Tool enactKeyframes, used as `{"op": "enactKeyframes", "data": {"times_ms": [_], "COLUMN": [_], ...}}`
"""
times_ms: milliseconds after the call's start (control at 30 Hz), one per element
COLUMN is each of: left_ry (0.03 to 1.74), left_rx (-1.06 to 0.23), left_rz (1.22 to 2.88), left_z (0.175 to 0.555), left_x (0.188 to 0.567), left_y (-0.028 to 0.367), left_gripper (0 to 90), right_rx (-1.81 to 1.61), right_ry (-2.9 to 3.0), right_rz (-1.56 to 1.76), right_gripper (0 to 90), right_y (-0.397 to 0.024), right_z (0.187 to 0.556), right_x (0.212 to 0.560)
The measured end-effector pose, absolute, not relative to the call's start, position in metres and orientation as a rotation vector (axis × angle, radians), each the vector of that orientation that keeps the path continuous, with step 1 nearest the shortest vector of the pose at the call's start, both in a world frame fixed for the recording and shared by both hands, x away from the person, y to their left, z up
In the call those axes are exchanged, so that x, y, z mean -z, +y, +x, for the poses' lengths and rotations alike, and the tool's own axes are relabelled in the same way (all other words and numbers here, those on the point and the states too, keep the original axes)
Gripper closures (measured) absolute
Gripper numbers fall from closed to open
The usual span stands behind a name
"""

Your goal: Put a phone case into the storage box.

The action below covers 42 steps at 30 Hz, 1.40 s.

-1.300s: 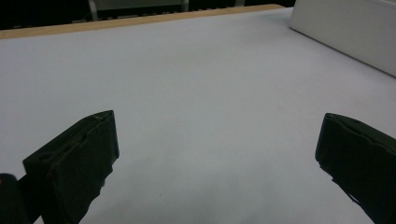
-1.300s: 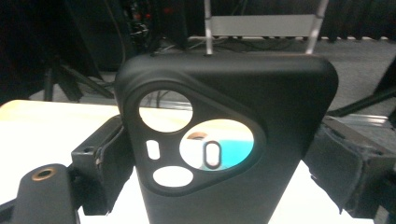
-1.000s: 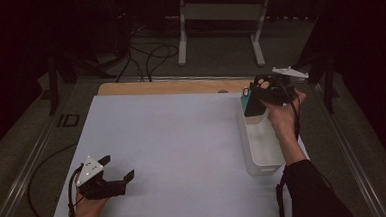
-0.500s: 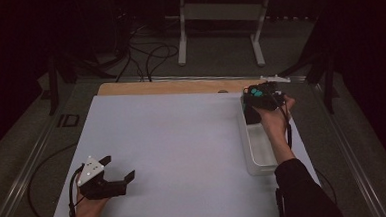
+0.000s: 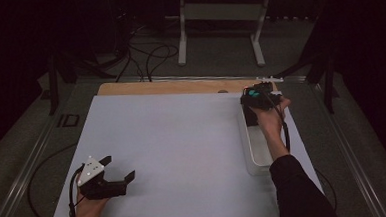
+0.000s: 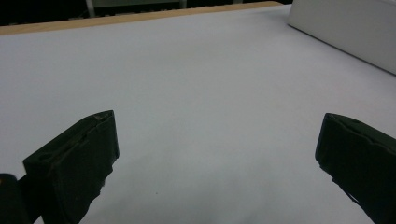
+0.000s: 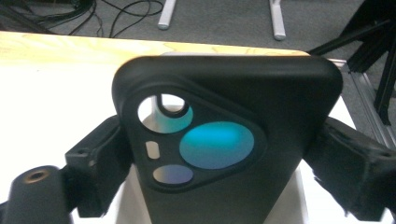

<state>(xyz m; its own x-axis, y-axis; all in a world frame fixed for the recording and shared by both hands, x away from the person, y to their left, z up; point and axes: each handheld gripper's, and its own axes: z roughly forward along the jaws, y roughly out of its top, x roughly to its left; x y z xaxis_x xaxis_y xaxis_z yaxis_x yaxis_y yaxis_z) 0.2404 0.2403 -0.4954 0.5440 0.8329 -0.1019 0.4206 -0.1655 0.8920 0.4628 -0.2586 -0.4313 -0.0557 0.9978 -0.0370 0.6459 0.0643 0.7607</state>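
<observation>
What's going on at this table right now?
A person works at a white table with a two-jaw gripper in each hand. The right gripper holds a black phone case between its jaws, camera cutout facing the gripper's camera, over the far end of a long white tray at the table's right side. Its jaws have just been opening a little, with the case between them. The left gripper rests near the front left corner, jaws open and empty.
</observation>
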Motion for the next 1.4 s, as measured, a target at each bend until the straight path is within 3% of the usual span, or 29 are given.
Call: {"op": "enactKeyframes", "data": {"times_ms": [467, 833, 1400], "left_ry": [1.039, 1.034, 0.999], "left_rx": [-0.524, -0.530, -0.524], "left_rz": [1.786, 1.788, 1.783], "left_z": [0.240, 0.239, 0.236], "left_x": [0.494, 0.493, 0.489], "left_y": [0.241, 0.240, 0.236], "left_gripper": [0.1, 0.1, 0.0], "right_rx": [-0.883, -0.994, -1.218], "right_ry": [1.761, 1.826, 1.973], "right_rz": [1.611, 1.482, 1.191], "right_gripper": [7.7, 7.7, 8.1], "right_y": [-0.264, -0.261, -0.250], "right_z": [0.458, 0.430, 0.316], "right_x": [0.426, 0.411, 0.416]}}
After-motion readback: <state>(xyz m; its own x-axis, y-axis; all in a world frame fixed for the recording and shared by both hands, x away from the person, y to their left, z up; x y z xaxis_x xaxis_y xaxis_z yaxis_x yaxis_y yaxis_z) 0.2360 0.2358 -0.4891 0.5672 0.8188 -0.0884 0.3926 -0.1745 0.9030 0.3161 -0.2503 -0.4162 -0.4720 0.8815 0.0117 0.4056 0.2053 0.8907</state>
